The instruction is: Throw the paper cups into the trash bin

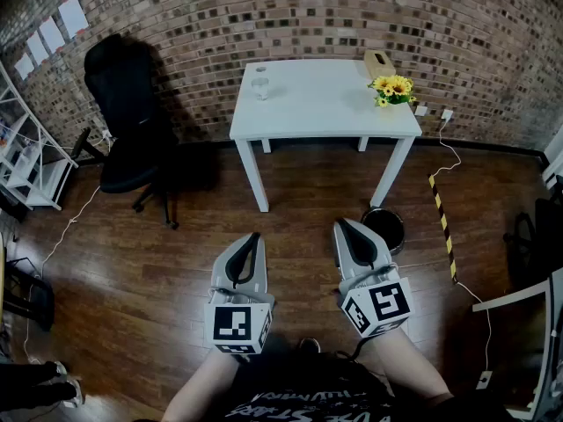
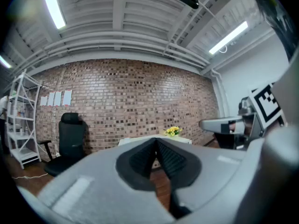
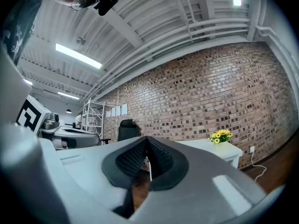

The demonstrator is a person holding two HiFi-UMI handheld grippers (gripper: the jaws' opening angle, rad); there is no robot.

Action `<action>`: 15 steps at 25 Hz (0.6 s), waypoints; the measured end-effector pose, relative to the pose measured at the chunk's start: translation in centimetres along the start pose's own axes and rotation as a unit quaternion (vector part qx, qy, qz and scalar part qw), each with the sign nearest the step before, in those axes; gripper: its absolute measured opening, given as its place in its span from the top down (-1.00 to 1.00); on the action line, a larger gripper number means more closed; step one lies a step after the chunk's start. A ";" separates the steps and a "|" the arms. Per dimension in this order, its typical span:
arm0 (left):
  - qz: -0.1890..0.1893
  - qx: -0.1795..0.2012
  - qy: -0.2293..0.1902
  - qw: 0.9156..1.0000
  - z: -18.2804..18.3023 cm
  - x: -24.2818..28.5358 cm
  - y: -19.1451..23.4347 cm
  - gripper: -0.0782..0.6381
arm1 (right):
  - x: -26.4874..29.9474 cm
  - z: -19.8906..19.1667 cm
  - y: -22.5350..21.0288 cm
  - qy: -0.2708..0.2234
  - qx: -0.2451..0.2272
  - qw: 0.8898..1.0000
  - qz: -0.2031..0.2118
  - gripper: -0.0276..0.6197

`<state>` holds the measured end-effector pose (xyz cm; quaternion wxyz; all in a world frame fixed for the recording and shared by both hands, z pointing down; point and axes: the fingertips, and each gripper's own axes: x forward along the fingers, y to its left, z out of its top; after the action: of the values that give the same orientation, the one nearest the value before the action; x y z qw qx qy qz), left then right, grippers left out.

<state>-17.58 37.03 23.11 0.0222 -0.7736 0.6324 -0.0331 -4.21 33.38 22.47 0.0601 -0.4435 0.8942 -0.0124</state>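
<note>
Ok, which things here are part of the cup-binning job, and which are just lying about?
Part of the job:
cup on the white table
trash bin on the floor by that table
left gripper and right gripper, both shut and empty

Just lying about:
office chair
yellow flowers
tissue box
shelf

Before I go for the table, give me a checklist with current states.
1. Left gripper shut and empty: ok.
2. Right gripper shut and empty: ok.
3. Cup upright on the white table: ok.
4. Trash bin on the floor by the table's near right leg: ok.
5. Bin's opening uncovered: cannot tell.
6. Either gripper near the cup: not ok, both short of the table.
</note>
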 end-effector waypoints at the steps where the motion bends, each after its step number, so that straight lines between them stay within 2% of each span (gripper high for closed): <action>1: 0.004 0.000 -0.002 1.000 0.1 0.2 0.3 0.77 | 0.2 -0.1 -0.4 0.002 0.002 1.000 -0.003 0.89; 8: 0.028 0.001 -0.019 0.999 0.3 2.5 3.3 0.77 | 2.5 -0.5 -1.4 0.002 -0.020 1.000 -0.001 0.89; 15: 0.024 -0.007 -0.029 0.999 0.0 7.8 7.7 0.77 | 7.6 -1.2 -3.3 0.008 -0.052 0.998 -0.018 0.89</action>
<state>-23.59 27.81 22.74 0.0362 -0.7593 0.6497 -0.0059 -6.28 25.31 23.20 0.0295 -0.4623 0.8857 0.0297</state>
